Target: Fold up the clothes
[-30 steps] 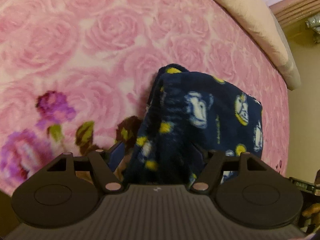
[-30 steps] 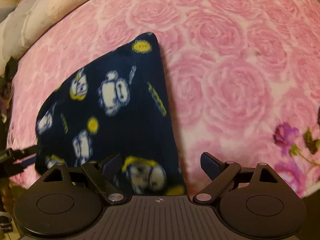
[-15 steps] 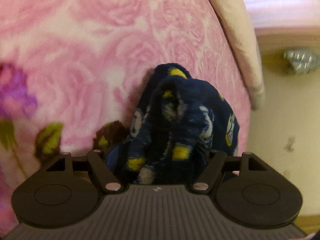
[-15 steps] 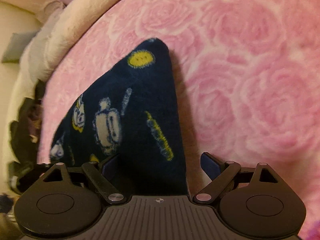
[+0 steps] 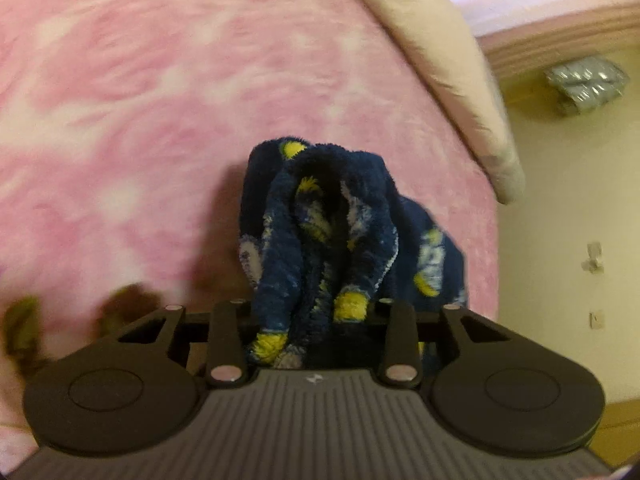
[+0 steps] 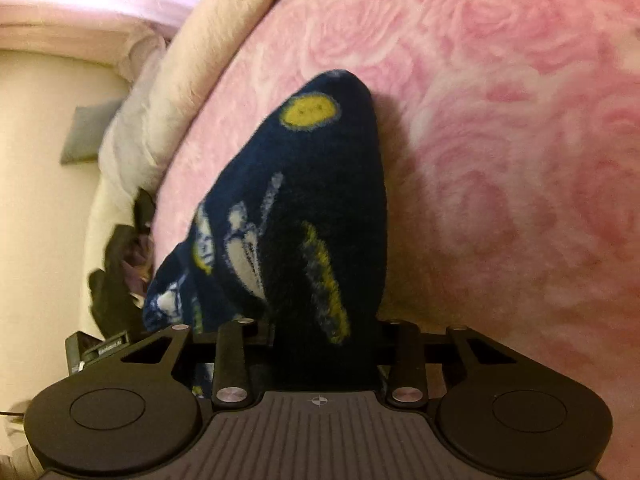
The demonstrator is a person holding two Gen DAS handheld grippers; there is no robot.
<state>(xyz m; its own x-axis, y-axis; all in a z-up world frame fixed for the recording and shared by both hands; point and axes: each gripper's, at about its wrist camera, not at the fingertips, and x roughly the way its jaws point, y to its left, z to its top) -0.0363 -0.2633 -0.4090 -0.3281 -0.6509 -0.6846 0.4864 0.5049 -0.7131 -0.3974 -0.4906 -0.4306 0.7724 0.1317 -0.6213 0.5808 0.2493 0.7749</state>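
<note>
Hanging above the pink blanket (image 6: pixel 520 120), the navy fleece garment (image 6: pixel 320 208) runs straight ahead from both grippers, left gripper (image 5: pixel 316 320) and right gripper (image 6: pixel 324 336) seemingly each pinching one end; fingertips are hidden.

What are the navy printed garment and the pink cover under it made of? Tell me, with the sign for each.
Navy garment: looks like plush fleece, matte; its edges are fuzzy and the fibres stand up along the folds. Pink rose cover: looks like a soft, short-pile fleece or mink-style blanket with a printed pattern and a faint sheen. The exact fibre cannot be told for either.
</note>
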